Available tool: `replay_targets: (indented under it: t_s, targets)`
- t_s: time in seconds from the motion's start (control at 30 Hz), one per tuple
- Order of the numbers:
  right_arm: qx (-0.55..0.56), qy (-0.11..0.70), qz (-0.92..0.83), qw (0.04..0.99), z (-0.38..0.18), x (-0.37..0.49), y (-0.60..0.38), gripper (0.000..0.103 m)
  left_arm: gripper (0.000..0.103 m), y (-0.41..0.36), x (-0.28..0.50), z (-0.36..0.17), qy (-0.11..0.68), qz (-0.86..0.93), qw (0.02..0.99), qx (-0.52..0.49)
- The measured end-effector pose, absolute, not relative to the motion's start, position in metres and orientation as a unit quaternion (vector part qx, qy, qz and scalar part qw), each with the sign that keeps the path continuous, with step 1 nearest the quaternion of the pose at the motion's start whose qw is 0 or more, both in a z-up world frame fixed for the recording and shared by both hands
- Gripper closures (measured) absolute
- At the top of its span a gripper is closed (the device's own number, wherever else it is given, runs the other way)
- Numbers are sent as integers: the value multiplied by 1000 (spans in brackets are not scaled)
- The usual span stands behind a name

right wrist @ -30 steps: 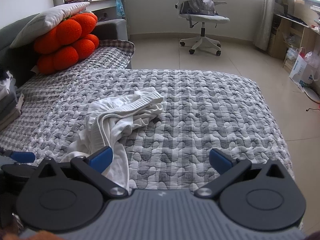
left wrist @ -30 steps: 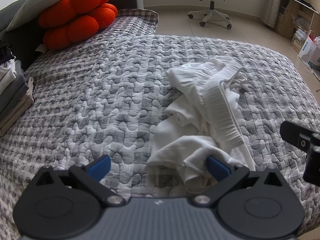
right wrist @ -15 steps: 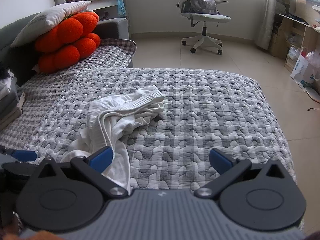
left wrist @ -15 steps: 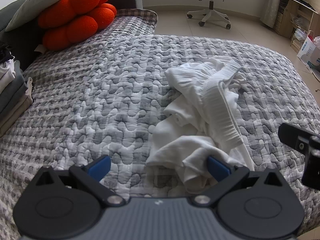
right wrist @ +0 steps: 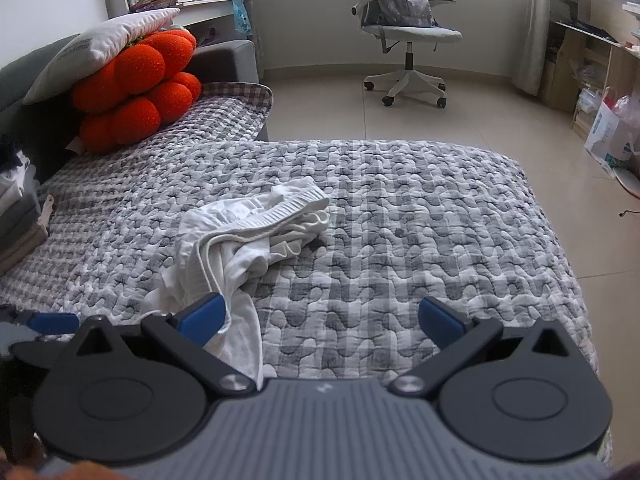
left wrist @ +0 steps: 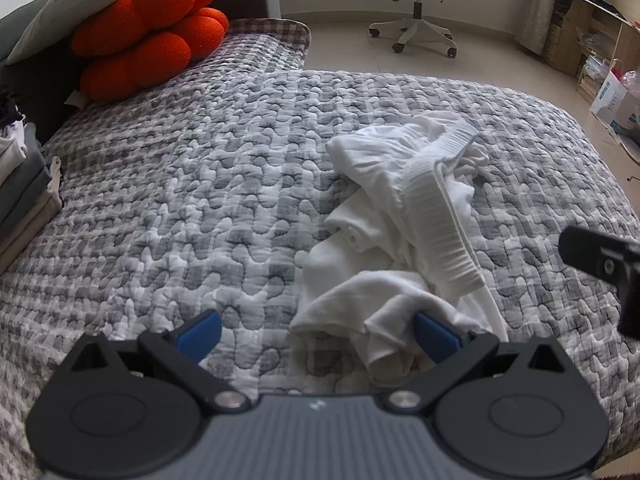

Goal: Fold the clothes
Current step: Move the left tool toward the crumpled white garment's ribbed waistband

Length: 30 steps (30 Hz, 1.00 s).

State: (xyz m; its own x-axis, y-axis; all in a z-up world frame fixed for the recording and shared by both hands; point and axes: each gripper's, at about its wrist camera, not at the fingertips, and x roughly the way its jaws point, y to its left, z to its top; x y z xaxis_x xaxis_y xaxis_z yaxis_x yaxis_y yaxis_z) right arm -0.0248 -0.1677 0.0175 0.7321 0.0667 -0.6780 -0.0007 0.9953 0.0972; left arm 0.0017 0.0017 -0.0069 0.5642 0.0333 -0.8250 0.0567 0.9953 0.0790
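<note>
- The left gripper (left wrist: 318,330) is held wide open above the quilted grey-and-white bedcover (left wrist: 200,208), nothing caught between its blue pads (left wrist: 199,330).
- A crumpled white garment (left wrist: 404,232) is seen ahead of the left jaws, toward their right side; its near folds lie just in front of the right-hand pad, and whether cloth and pad touch cannot be told.
- The garment's ribbed waistband (left wrist: 436,216) is laid across the top of the heap, running away from the jaws, with a thin cord alongside it.
- The right gripper (right wrist: 320,318) is likewise spread open and empty, bare bedcover (right wrist: 400,240) showing between its pads.
- From the right wrist view the white garment (right wrist: 248,236) is found ahead and to the left of the jaws; a trailing flap hangs down just beside the left-hand pad (right wrist: 202,318), passing behind it.
- A black part of the right gripper is glimpsed at the right edge of the left wrist view, well off to the side of the left jaws.
- Far beyond the left-hand fingers, an orange plush cushion (right wrist: 136,88) with a white pillow (right wrist: 104,48) on top is propped up; a stack of folded clothes (left wrist: 20,200) sits at the far left.
- Straight ahead, past the bed's end, an office chair (right wrist: 404,36) stands on the tiled floor.
</note>
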Motion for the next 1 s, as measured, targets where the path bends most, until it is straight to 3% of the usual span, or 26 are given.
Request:
replay_targets:
  t_s: [1.0]
  targets:
    - [61, 427, 23, 902, -25, 26, -152, 0, 0, 31, 27, -19, 474, 14, 880, 6]
